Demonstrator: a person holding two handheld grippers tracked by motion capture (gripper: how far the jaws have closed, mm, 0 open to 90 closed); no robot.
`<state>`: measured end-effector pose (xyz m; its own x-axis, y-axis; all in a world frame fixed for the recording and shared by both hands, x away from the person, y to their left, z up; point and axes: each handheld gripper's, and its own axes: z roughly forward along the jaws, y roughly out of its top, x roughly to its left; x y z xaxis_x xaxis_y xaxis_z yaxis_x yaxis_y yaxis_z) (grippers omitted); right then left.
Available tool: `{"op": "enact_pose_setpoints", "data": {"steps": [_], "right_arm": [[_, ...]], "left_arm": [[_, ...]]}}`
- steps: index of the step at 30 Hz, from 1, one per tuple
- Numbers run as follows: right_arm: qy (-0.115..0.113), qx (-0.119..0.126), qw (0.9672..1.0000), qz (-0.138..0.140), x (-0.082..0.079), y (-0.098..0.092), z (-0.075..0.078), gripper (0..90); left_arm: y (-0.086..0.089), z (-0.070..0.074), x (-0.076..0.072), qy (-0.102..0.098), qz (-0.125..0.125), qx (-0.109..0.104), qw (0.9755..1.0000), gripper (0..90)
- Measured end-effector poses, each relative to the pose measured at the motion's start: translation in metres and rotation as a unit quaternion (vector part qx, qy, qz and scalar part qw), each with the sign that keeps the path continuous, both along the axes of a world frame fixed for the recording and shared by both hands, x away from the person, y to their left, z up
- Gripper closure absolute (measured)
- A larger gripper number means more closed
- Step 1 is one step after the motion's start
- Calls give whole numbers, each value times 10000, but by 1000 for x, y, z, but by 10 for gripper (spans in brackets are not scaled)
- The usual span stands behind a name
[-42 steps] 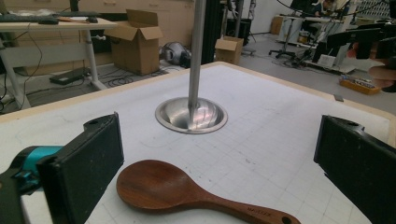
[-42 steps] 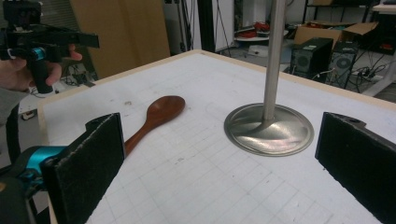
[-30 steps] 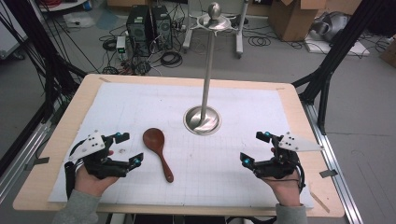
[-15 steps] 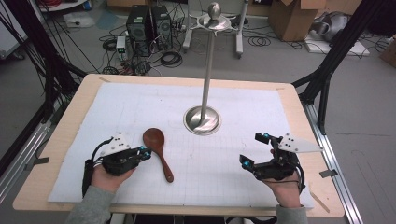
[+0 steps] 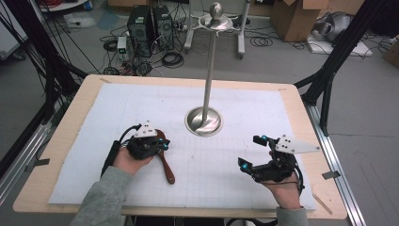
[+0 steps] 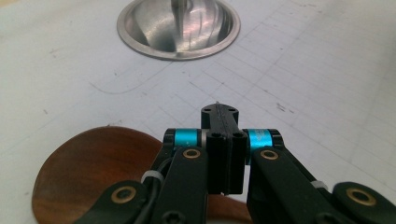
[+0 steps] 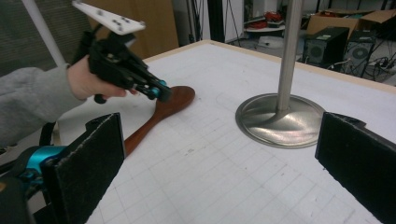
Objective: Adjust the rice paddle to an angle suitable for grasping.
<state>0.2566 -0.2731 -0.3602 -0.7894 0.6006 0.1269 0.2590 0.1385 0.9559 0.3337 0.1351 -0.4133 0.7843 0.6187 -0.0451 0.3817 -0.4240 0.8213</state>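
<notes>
Spoon [image 5: 164, 160]: brown wood, glossy, round bowl, slim handle. It lies flat on the white mat, lower left of centre in the high view, bowl toward the stand, handle running to the bottom edge.
Left gripper [image 5: 162, 145]: your jaws are pressed together with nothing between them, and they sit over the spoon's bowl. In the left gripper view [image 6: 219, 114] the bowl [image 6: 93, 172] shows below and left of the closed tips. Contact: cannot tell.
Right gripper [image 5: 251, 153]: your jaws are spread wide and empty, lower right of the high view, well apart from the spoon.
Stand [image 5: 203, 120]: steel dish base and upright pole at mat centre, just beyond the spoon's bowl.
Open room: bare mat between your two grippers and across the upper half.
Edges: mat [image 5: 141, 99] stops short of the wooden table [image 5: 61, 155] rim; your right hand is near the lower right mat corner.
</notes>
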Motion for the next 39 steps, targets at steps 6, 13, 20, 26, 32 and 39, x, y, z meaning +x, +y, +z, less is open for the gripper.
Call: {"op": "enact_pose_setpoints", "data": {"steps": [6,13,20,26,32,39], "right_arm": [[-55,30,10000,8,0,0,0,4],[42,17,10000,27,2,1,-3,4],[36,3,10000,42,4,2,-6,4],[94,1,9999,47,3,3,-7,4],[68,-18,10000,56,3,3,-7,4],[75,-52,9999,71,2,6,-7,4]], "left_arm": [[-10,-11,25,166,154,68,9997,896],[-14,-21,47,286,315,453,9981,896],[-13,-23,61,365,468,625,9963,896],[-9,-25,66,399,510,658,9957,896],[-4,-20,62,505,656,927,9923,897],[16,-17,45,540,630,1113,9903,896]]}}
